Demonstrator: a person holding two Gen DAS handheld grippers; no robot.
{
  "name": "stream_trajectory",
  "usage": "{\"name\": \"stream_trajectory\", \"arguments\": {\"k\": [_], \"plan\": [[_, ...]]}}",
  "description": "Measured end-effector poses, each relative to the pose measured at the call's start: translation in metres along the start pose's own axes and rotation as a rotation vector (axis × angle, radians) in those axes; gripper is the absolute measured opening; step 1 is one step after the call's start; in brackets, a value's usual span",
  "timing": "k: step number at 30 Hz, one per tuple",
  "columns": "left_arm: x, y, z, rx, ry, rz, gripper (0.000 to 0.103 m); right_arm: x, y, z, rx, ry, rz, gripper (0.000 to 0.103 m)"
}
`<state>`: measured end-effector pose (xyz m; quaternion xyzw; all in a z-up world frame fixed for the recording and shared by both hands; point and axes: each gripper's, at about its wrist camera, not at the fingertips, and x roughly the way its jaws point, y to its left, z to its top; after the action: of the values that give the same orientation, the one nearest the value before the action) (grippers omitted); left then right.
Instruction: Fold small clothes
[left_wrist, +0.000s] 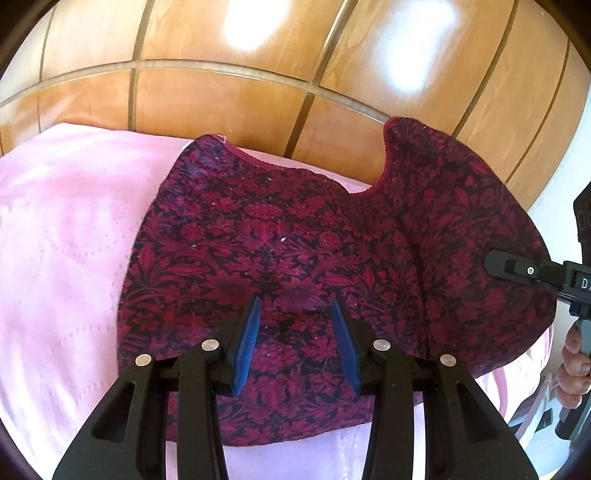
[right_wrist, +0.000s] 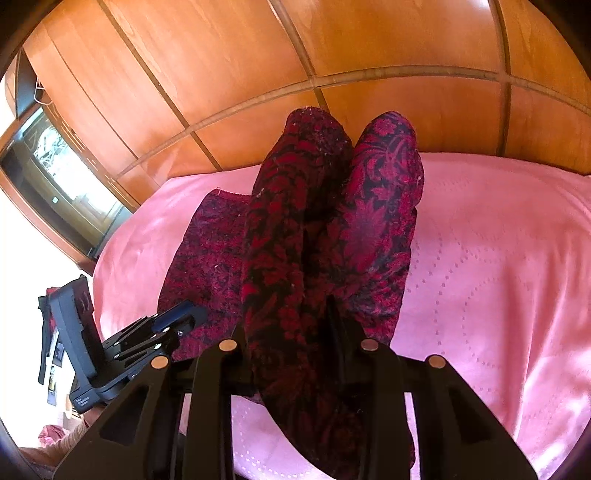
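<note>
Left wrist view looks down on a dark red floral garment (left_wrist: 314, 236) spread over a pink quilted bedspread (left_wrist: 66, 258), with a glossy wooden panelled wardrobe (left_wrist: 221, 96) behind it. The garment looks like a small sleeveless top — there's a scooped edge with red trim along the far side. The left gripper (left_wrist: 295, 321) hovers just over the near middle of the fabric, blue pads (left_wrist: 245, 347) spread wide apart with nothing between them. Off on the right edge of that view the right gripper (left_wrist: 517, 271) comes in at the garment's raised side, and you can see a hand (left_wrist: 572, 365) on its handle.

Right wrist view tells the rest — the right gripper (right_wrist: 291, 328) has its black fingers pinched onto a bunched-up fold of the same garment (right_wrist: 325, 229), which stands up off the bedspread (right_wrist: 498, 277) in two humps, while the rest of the cloth lies flat to the left. The left gripper (right_wrist: 184, 317) shows at lower left of this view, right beside the flat part. Further left there's a dark-framed window or mirror (right_wrist: 62, 177), too washed out to say which.
</note>
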<state>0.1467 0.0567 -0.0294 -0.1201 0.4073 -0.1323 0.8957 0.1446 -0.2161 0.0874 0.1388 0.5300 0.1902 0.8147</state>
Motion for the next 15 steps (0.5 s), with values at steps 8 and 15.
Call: {"name": "stream_trajectory", "arguments": {"k": [8,15], "plan": [[-0.026,0.047,0.004,-0.120,-0.027,-0.050,0.040,-0.003,0.032,0.018,-0.035,-0.022,0.037,0.022],[-0.021,0.093,-0.019,-0.283,0.031,-0.172,0.040,0.013,0.083,0.039,-0.104,-0.037,0.100,0.020]]}}
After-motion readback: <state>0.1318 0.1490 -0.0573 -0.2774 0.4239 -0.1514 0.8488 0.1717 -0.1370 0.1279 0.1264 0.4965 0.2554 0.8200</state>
